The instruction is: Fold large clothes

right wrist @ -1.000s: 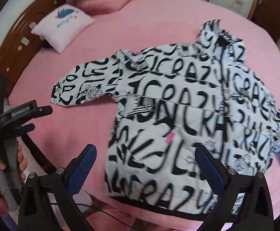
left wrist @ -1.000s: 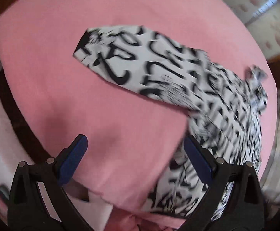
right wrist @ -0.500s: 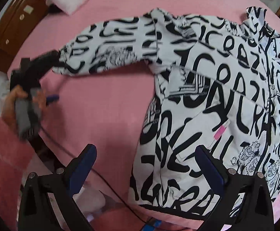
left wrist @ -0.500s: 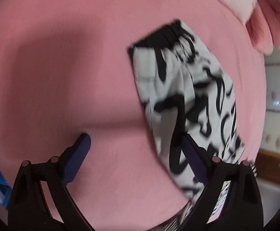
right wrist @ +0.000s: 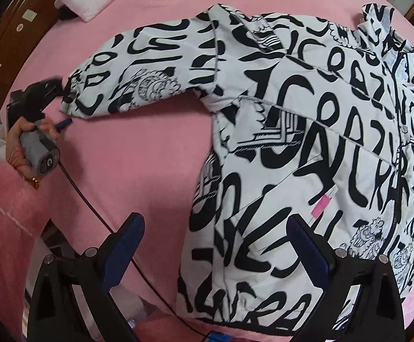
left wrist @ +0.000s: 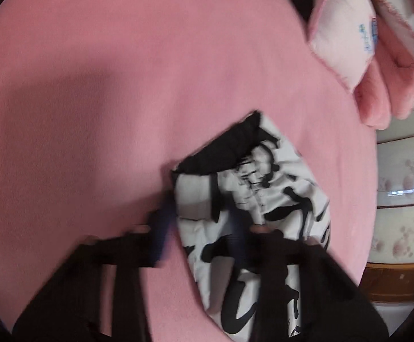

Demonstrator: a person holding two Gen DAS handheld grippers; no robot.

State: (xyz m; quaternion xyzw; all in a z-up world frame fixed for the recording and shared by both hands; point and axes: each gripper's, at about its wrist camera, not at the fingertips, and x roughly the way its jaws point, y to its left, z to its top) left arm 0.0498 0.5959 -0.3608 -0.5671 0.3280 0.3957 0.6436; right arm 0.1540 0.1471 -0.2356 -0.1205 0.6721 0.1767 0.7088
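Between my blurred left gripper (left wrist: 204, 228) fingers, just closing, sits the jacket (right wrist: 306, 142) cuff (left wrist: 229, 148); grip unclear; right gripper (right wrist: 212, 245) released.

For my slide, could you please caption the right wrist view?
Black-and-white printed jacket spread on a pink bed; the left gripper is at its sleeve cuff, the right gripper open above the hem.
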